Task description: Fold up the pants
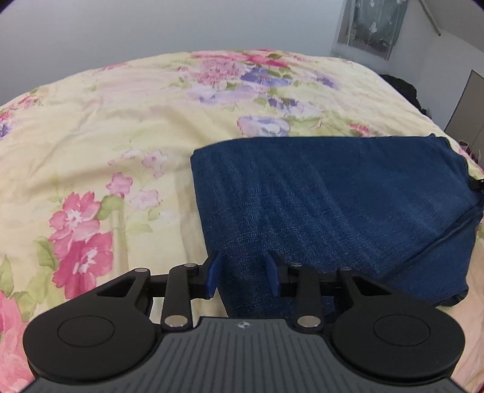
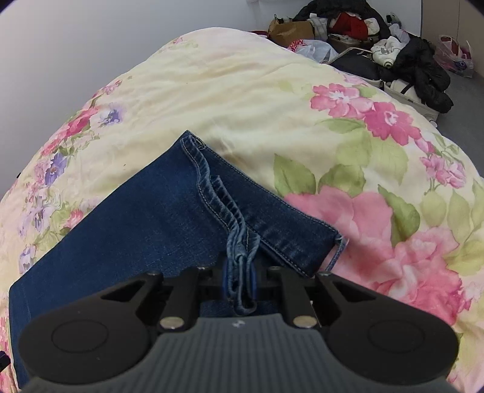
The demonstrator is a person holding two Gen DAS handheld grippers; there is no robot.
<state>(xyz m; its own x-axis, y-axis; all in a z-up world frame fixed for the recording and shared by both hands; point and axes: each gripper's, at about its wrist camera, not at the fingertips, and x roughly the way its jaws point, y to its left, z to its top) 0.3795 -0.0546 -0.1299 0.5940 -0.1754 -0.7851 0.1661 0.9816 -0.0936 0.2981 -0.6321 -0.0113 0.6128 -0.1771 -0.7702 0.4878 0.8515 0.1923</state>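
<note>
Dark blue denim pants (image 1: 332, 196) lie folded on a floral bedspread (image 1: 106, 127). In the left wrist view my left gripper (image 1: 243, 273) is open, its blue fingertips (image 1: 213, 272) straddling the near folded edge of the pants. In the right wrist view the pants (image 2: 136, 217) show their stitched leg hems (image 2: 211, 187). My right gripper (image 2: 240, 282) is shut on the bunched hem ends (image 2: 242, 272), which pass between its fingers.
The yellow bedspread with pink and purple flowers (image 2: 348, 151) spreads around the pants. A pile of clothes and bags (image 2: 378, 45) lies on the floor beyond the bed's far right edge. A grey wall (image 1: 181, 27) stands behind the bed.
</note>
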